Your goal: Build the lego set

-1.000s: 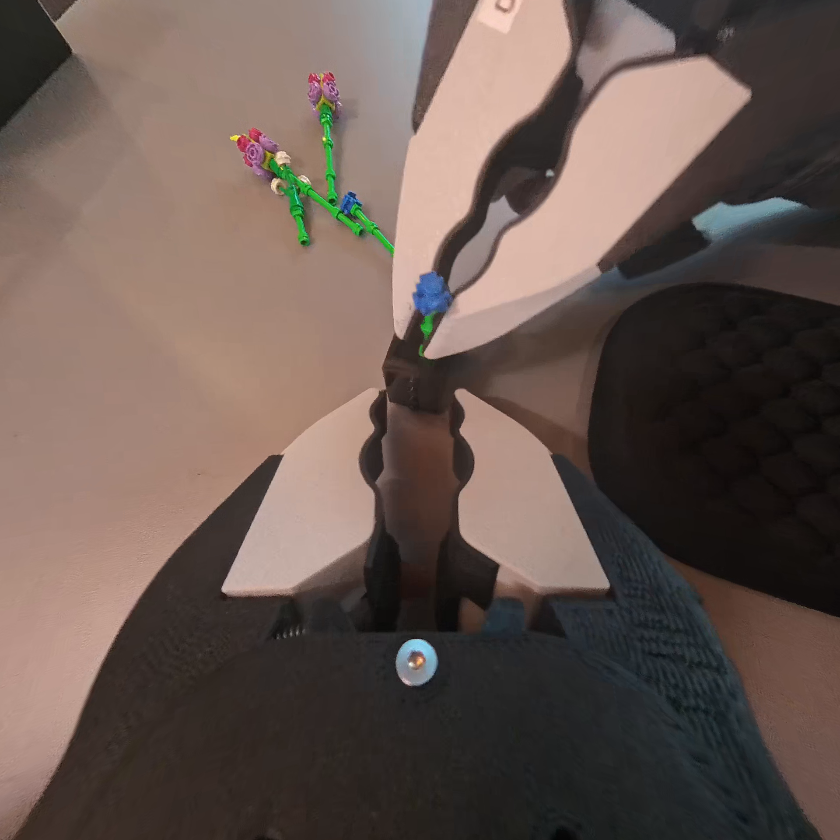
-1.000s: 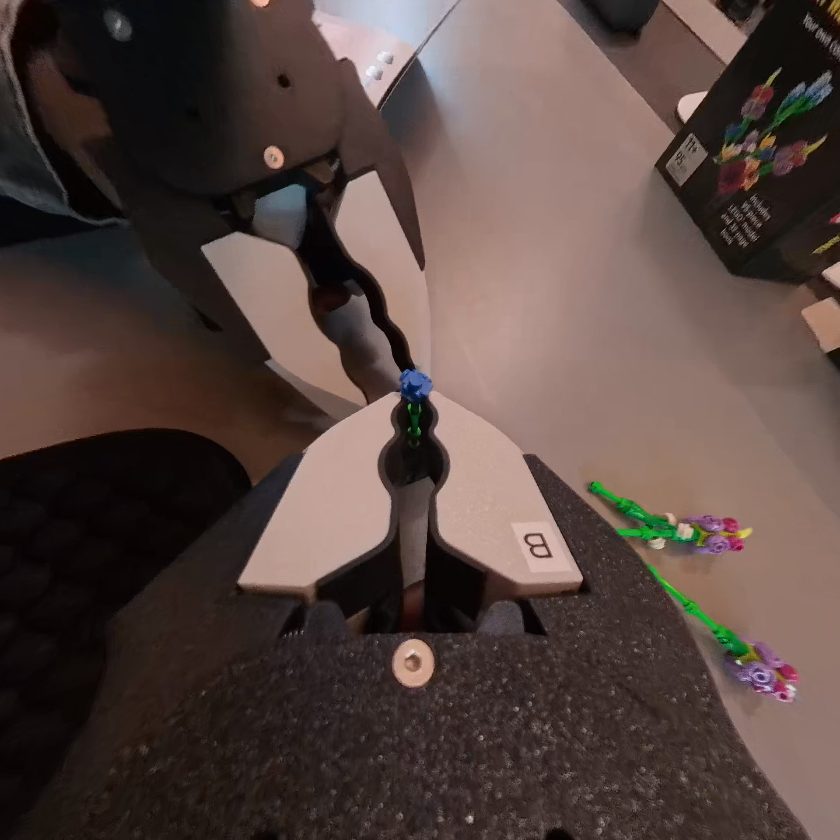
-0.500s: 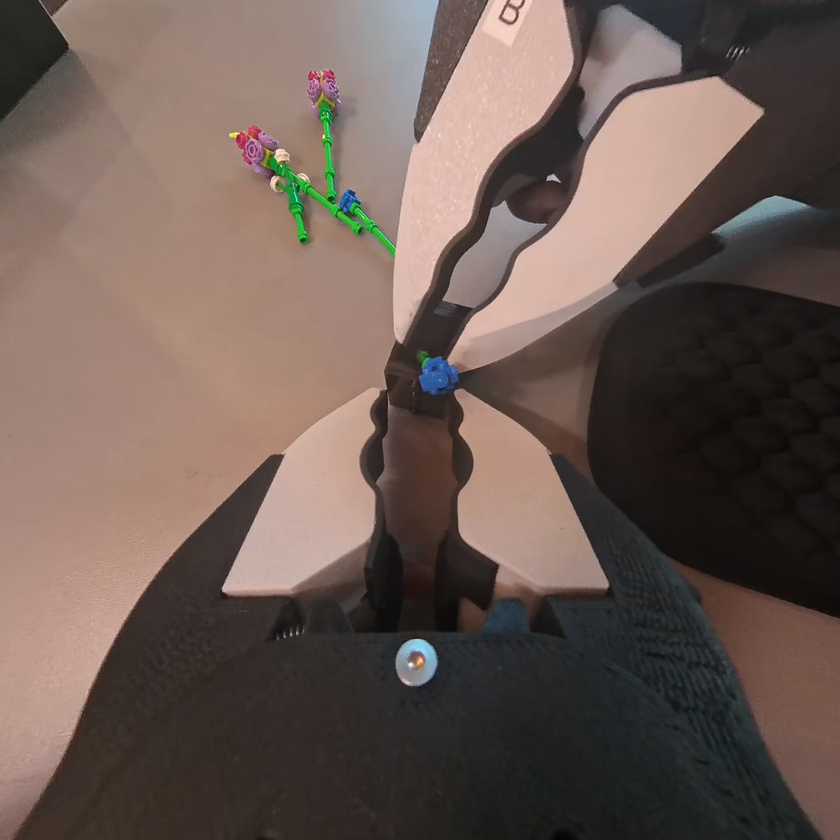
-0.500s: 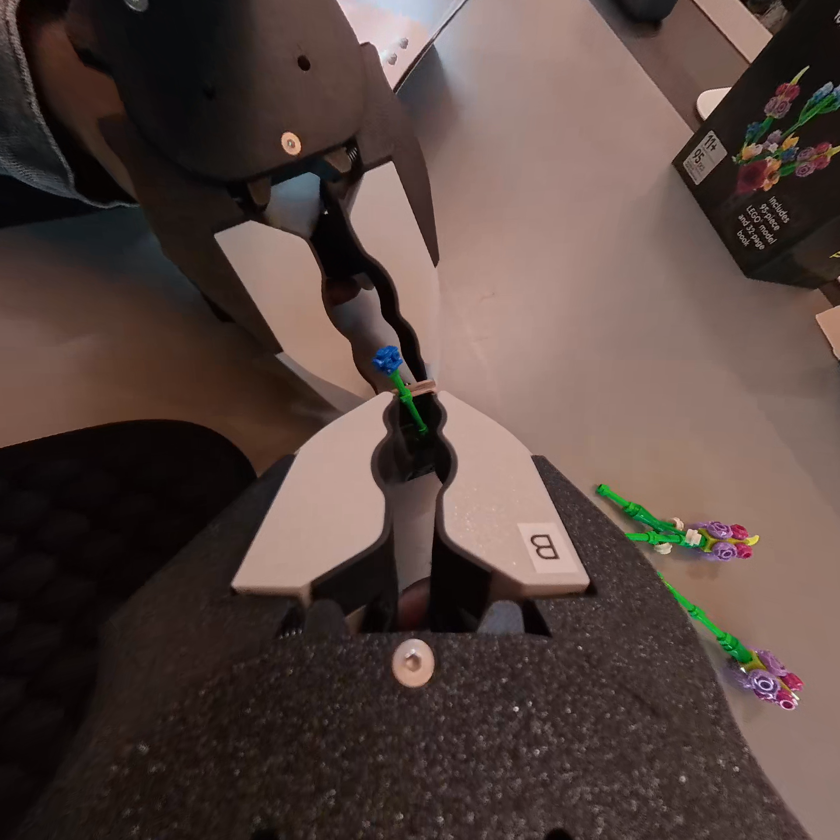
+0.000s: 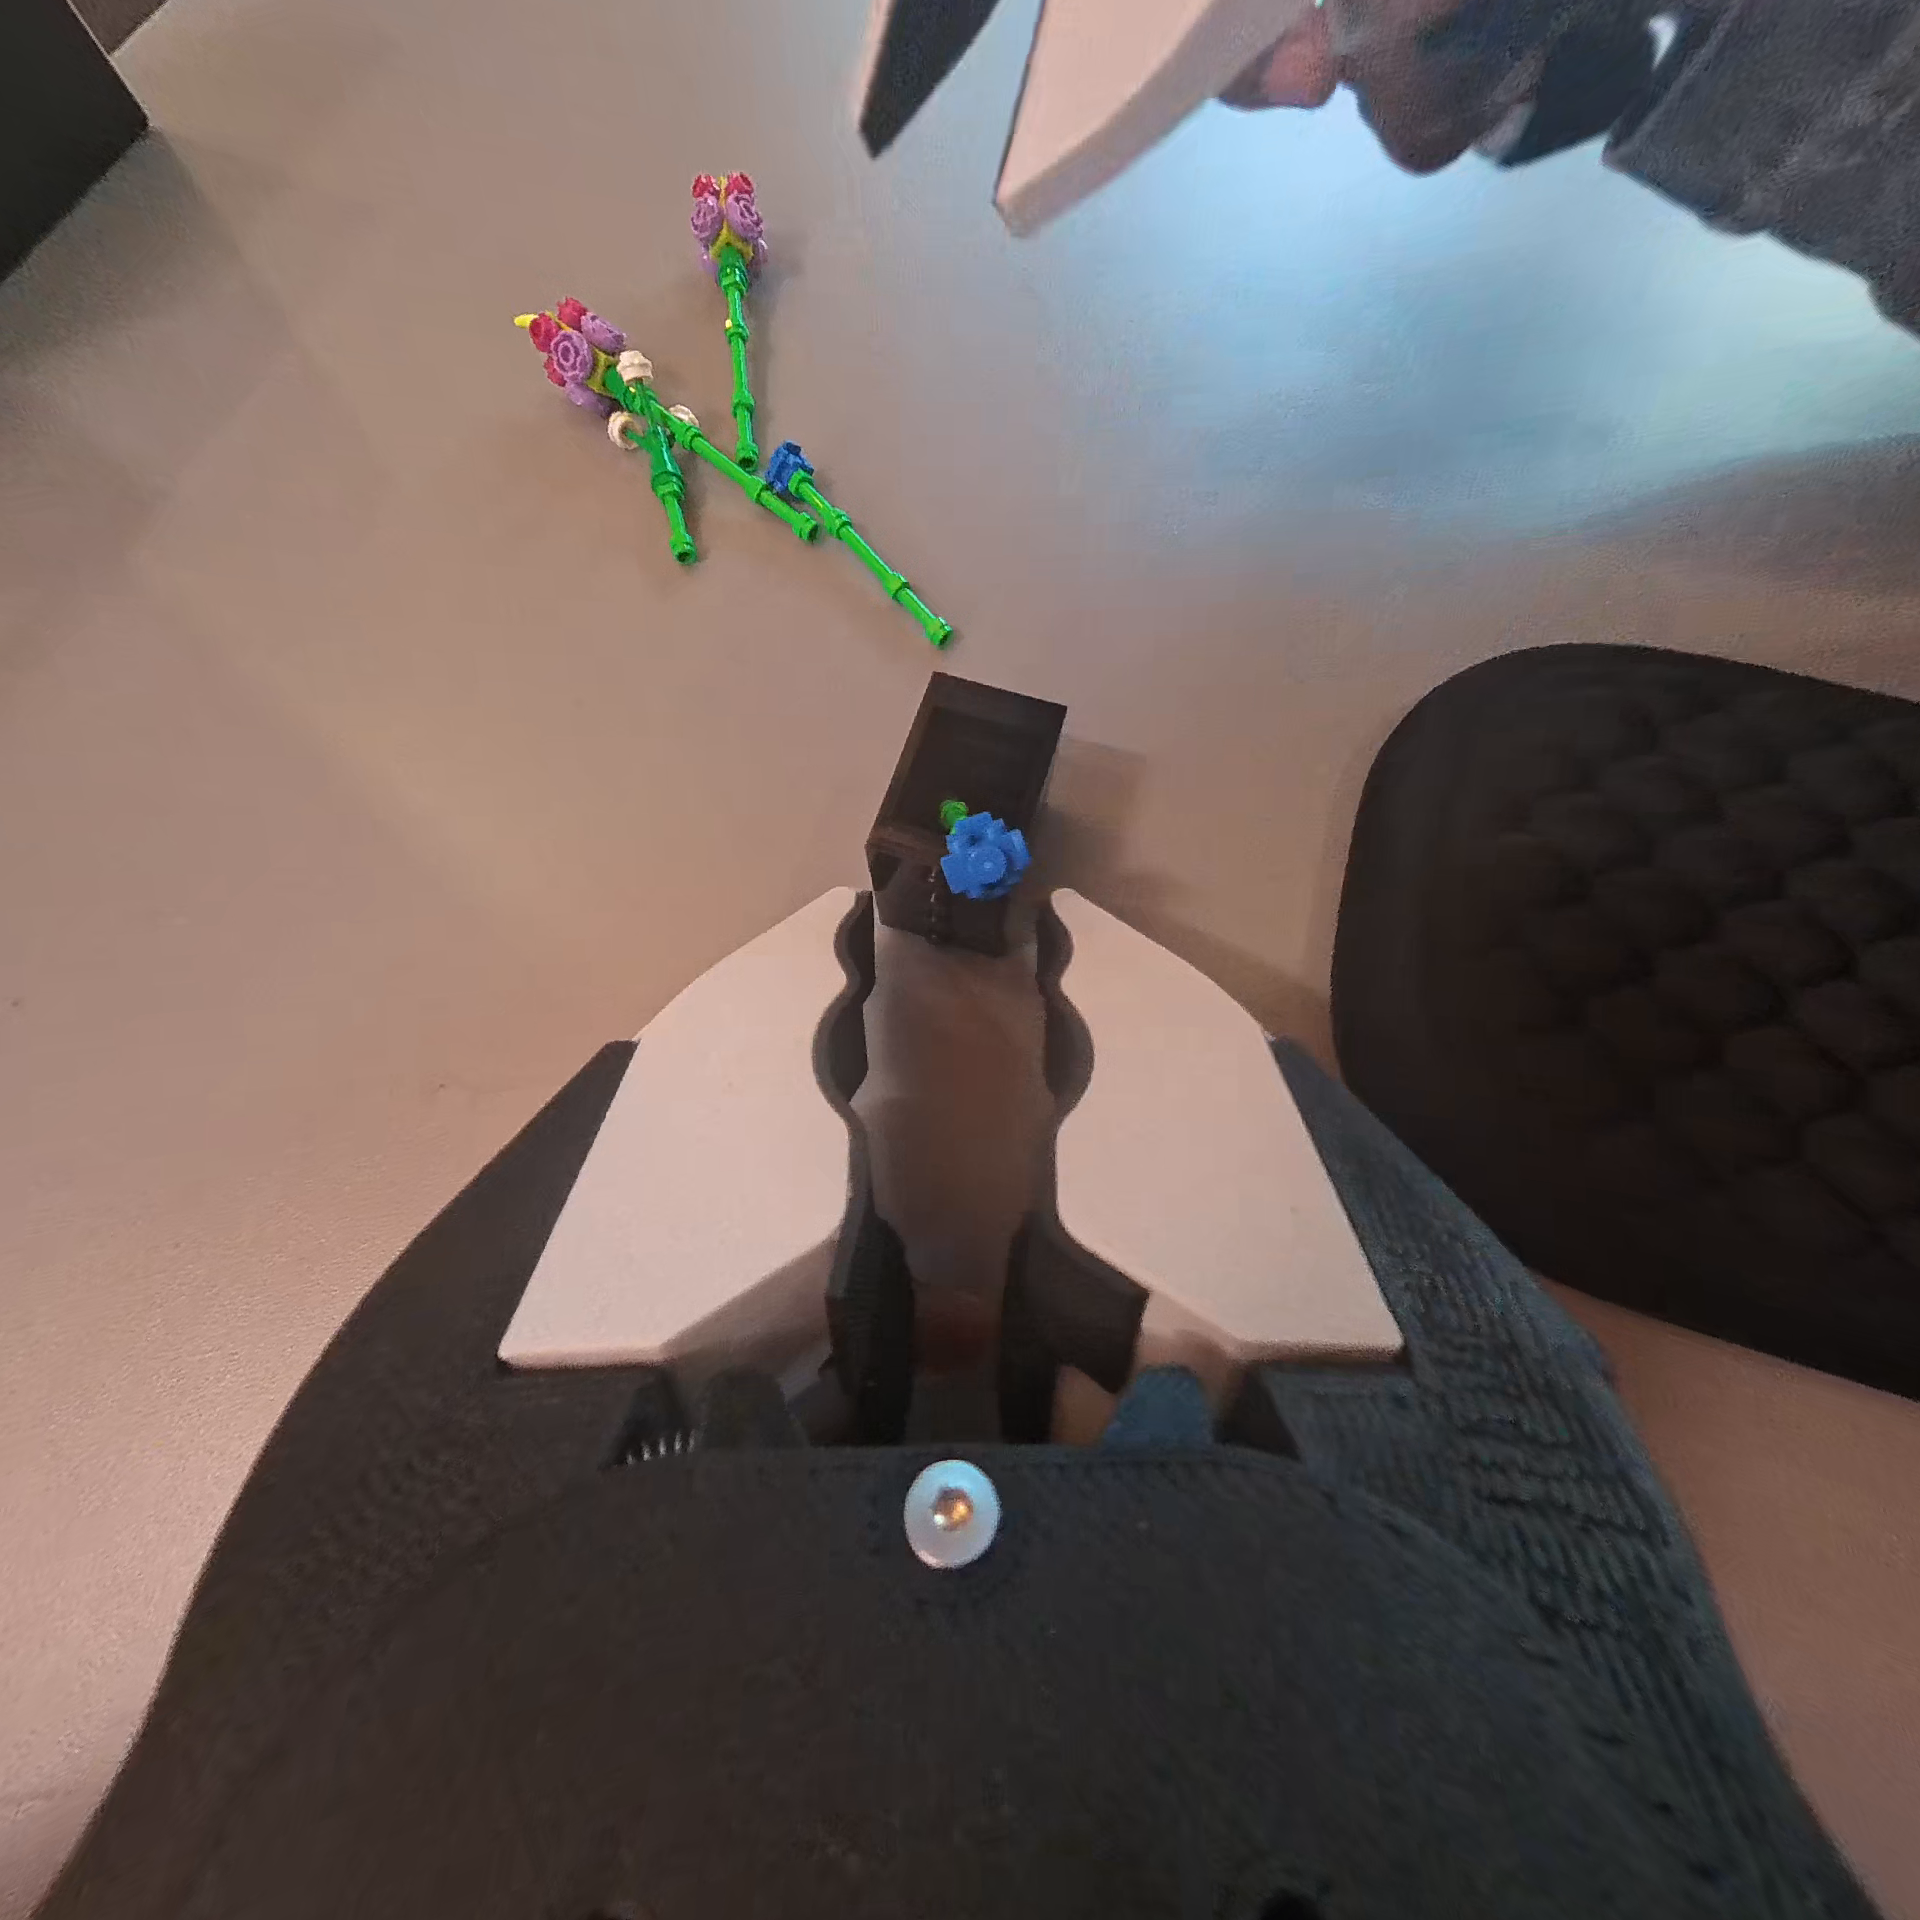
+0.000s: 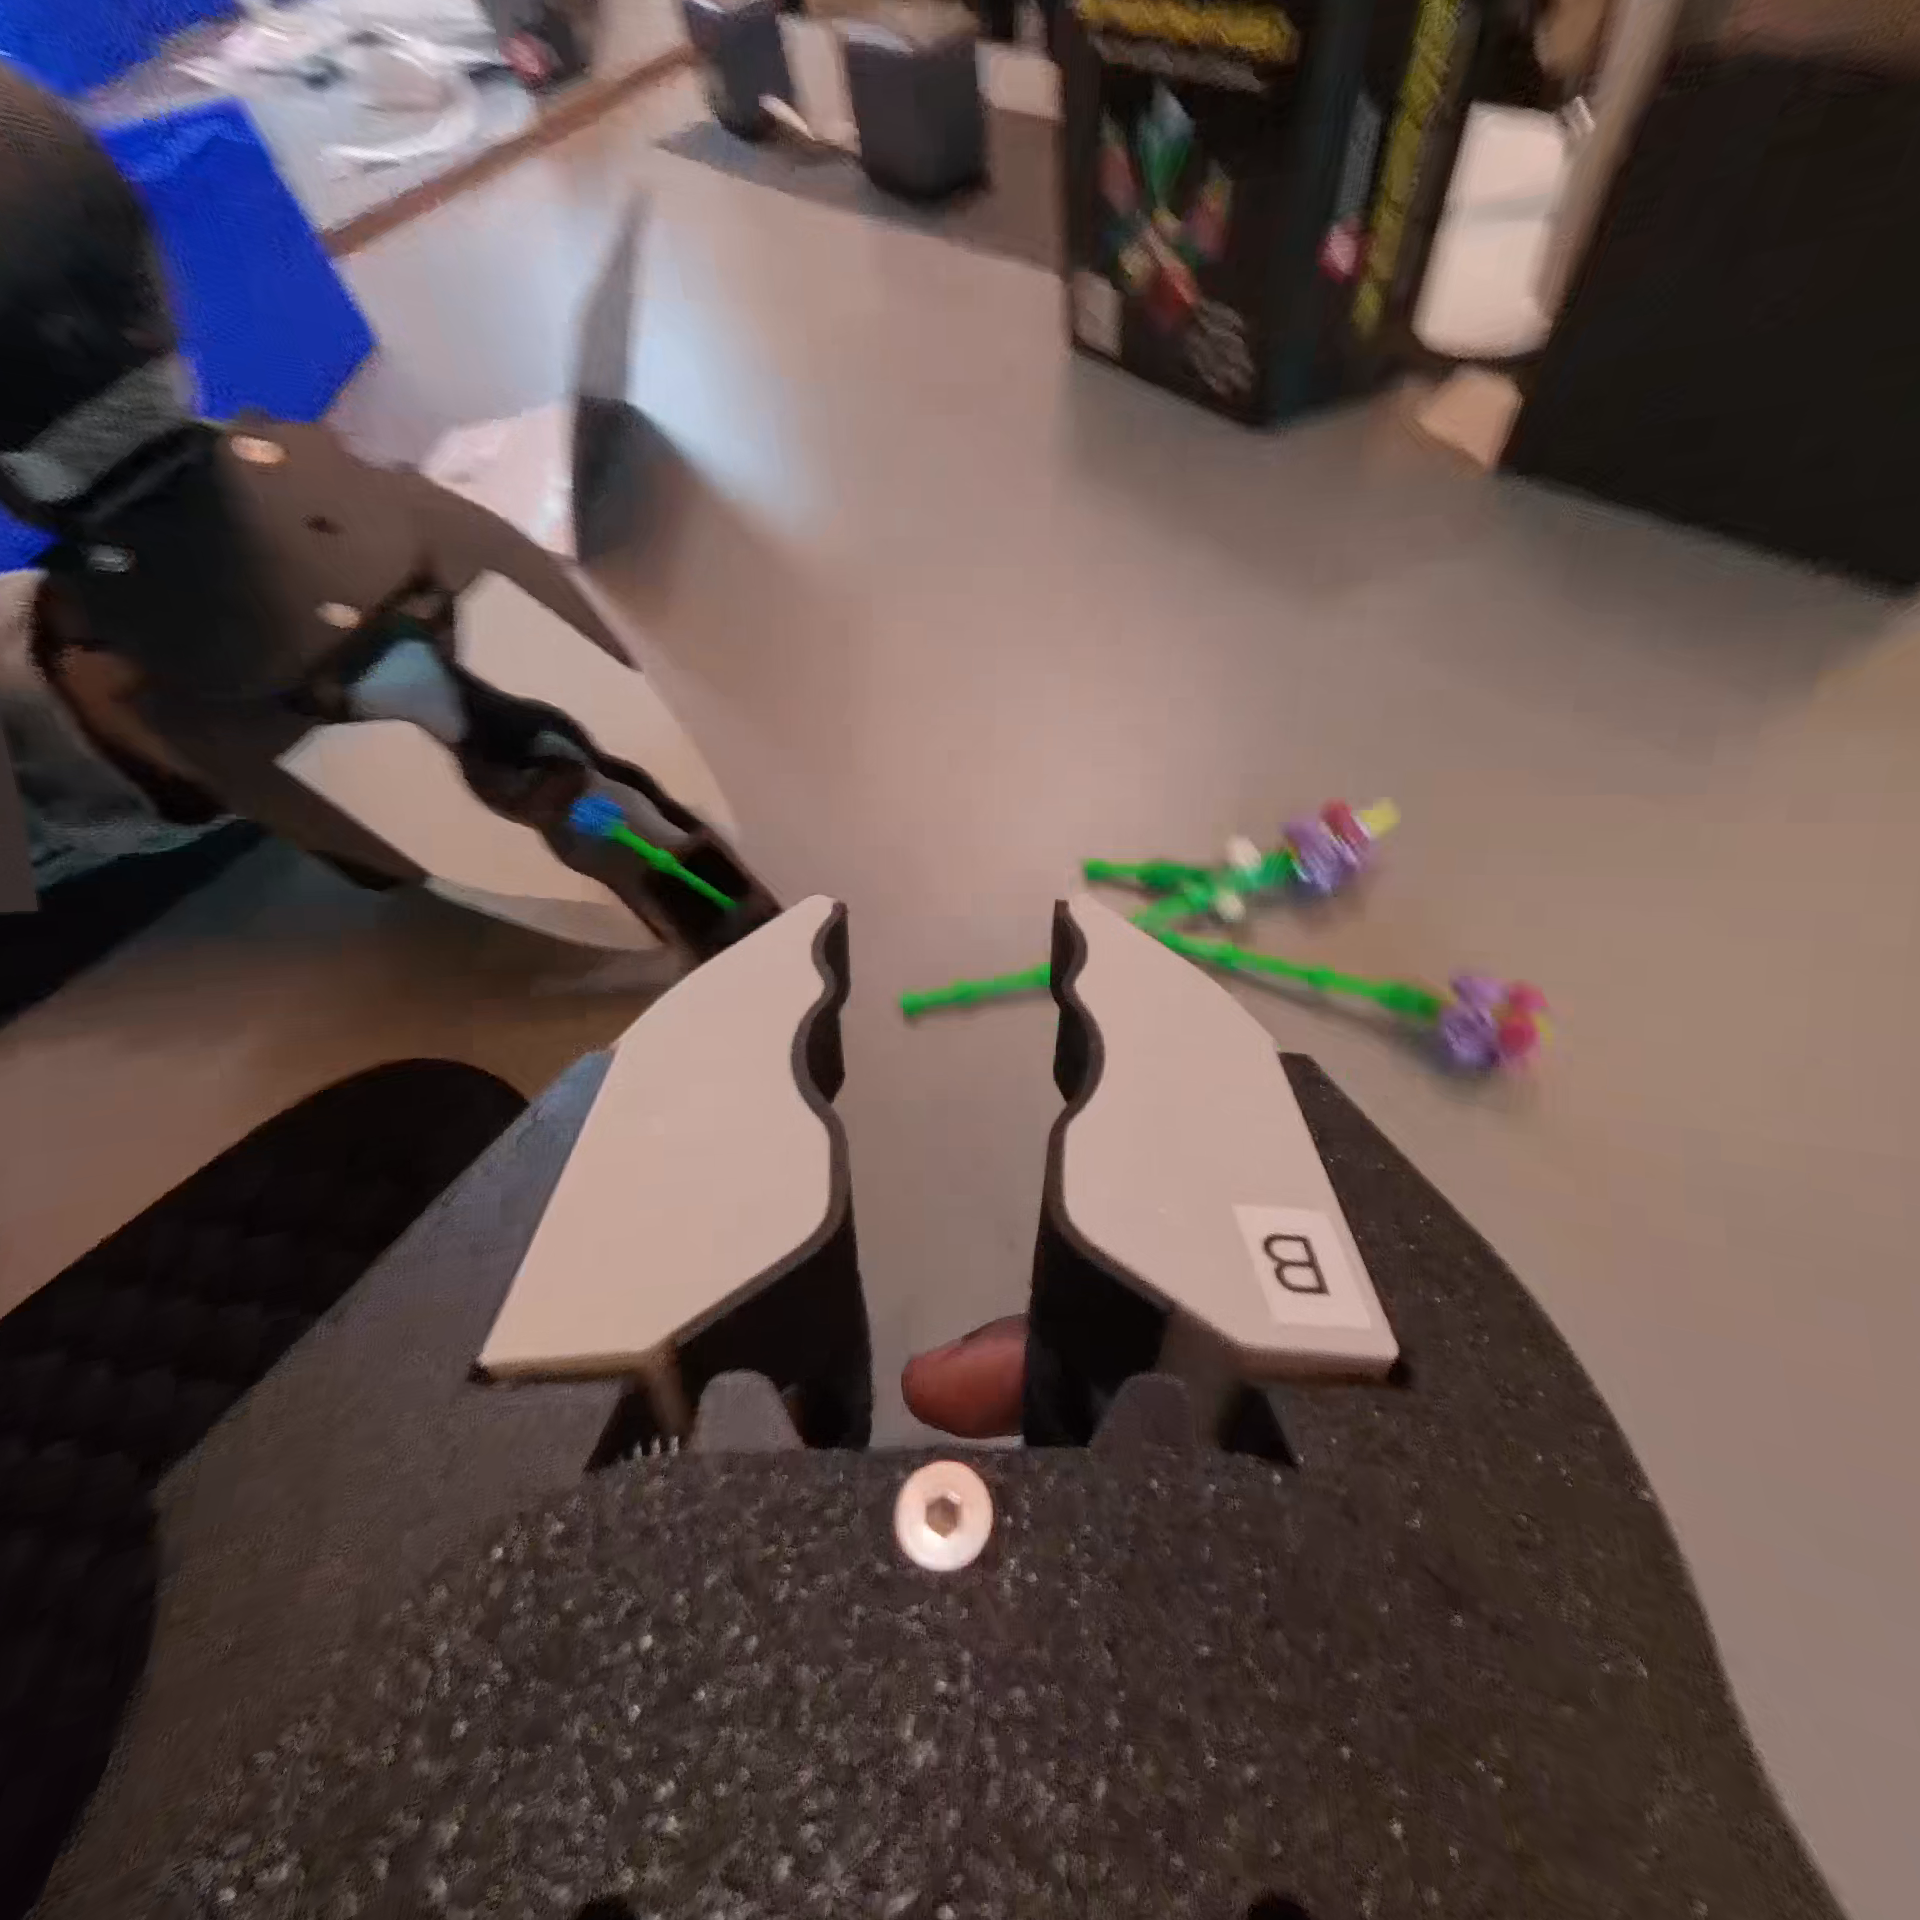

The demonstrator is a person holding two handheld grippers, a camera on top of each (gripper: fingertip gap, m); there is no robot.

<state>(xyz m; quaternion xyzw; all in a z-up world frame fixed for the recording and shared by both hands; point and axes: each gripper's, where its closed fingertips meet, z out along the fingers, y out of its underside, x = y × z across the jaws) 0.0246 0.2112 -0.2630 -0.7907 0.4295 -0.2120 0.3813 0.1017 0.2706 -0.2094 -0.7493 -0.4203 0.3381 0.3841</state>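
My left gripper (image 5: 956, 920) is shut on a small dark open-topped box (image 5: 971, 758). A blue flower (image 5: 982, 857) on a green stem stands tilted in the box. In the right wrist view the left gripper (image 6: 727, 904) shows at the left with the blue flower (image 6: 594, 816) and its stem sticking out. My right gripper (image 6: 945, 925) is open and empty, up and away from the box; it shows at the top of the left wrist view (image 5: 997, 125). Two purple-pink flower stems (image 5: 571, 353) (image 5: 727, 213) and another blue flower stem (image 5: 790, 468) lie on the table.
A black textured pad (image 5: 1662, 987) lies to the right of the left gripper. The flower stems (image 6: 1320, 842) lie just ahead of the right gripper. A dark set box (image 6: 1195, 260) stands at the far side of the table, and a blue bin (image 6: 239, 270) is at far left. Across from one pair of fingers to the other is roughly 11 centimeters. My left tips are roughly 4 centimeters from the blue flower (image 5: 982, 857).
My right gripper let go of the blue flower stem, opened and pulled back and up. The flower now stays in the dark box held by my left gripper.
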